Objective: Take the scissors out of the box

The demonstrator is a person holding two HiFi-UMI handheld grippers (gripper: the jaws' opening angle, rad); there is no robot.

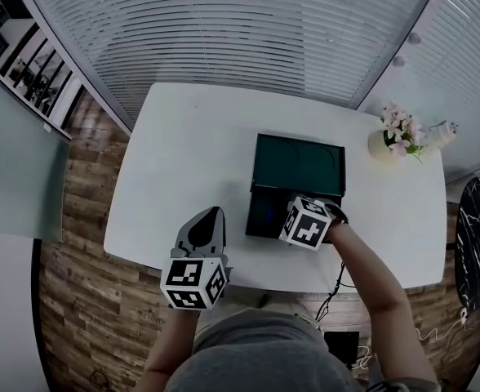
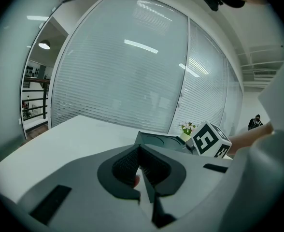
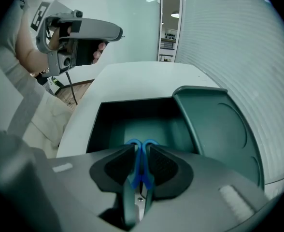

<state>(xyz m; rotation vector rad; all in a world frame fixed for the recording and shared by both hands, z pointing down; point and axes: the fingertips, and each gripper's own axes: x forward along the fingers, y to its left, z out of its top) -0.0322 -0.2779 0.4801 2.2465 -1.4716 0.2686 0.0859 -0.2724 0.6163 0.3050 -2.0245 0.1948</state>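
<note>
The white table carries a dark green box just to the 4 o'clock side of its centre. The box stands open, and its lid is folded back on the 12 o'clock side. A vase of pink flowers stands at the table's 2 o'clock corner, well apart from the box. The right gripper points steeply down over the 6 o'clock part of the box compartment; in the head view its marker cube covers that area. Its jaws stand narrow, with the pads against the blue handles of the scissors on both sides. The handle loops point away into the compartment and the blades run back toward the gripper body. Whether the scissors touch the box floor cannot be determined. The left gripper sits over the table edge at 7 o'clock, apart from the box, with jaws together and nothing between them.
</note>
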